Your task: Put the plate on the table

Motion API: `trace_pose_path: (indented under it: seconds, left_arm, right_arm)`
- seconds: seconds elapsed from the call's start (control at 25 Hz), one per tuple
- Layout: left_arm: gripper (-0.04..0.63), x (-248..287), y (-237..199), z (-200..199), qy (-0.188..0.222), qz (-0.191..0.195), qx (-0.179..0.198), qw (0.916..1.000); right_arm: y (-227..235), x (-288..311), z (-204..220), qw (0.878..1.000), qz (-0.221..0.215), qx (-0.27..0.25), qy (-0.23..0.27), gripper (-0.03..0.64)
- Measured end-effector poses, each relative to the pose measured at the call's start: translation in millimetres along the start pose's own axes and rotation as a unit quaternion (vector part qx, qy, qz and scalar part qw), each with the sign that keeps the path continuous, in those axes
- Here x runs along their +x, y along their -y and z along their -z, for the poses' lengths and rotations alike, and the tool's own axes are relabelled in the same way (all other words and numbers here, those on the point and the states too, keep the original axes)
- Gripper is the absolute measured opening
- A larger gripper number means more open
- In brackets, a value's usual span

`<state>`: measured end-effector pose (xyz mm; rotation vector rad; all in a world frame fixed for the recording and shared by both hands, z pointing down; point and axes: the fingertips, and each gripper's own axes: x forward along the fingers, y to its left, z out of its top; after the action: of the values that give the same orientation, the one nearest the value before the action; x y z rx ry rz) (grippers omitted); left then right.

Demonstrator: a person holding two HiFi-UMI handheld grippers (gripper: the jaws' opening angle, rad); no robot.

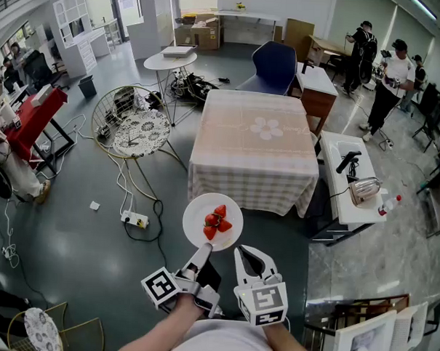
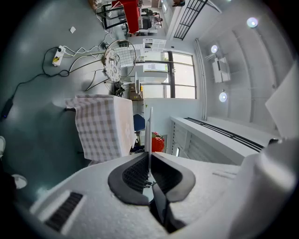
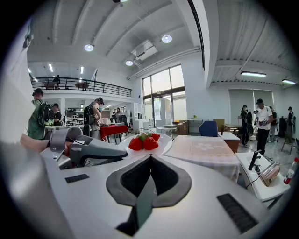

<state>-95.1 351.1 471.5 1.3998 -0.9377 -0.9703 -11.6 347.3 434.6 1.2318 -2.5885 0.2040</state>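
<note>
L tongs (image 1: 203, 249) on plate (image 1: 195, 219) w/ strawberries (image 1: 216, 222)

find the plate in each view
Head view: plate low centre, carrying strawberries, short of the table.
Left gripper view: plate edge-on, a thin white line at centre, clamped between the jaws.
Right gripper view: plate just above centre, left of the table.
Shared landmark: the table with its checked cloth, left of centre in the left gripper view, right of centre in the right gripper view.
</note>
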Motion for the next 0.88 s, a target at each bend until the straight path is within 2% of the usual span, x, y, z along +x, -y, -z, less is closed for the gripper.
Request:
trace_pose_path:
  seconds: [0.44,0.88]
  left_arm:
    - [0.017,-4,-3,-13,-0.003,0.001,-0.003,1.0]
    - [0.017,9,-9,-24,0.005,-0.002,0.002,1.0]
  right_arm:
    - [-11,12,2,1.0,0.002,0.004,0.004,0.005]
    - [0,32,0,1.0,-0.006,0.009,0.006,0.005]
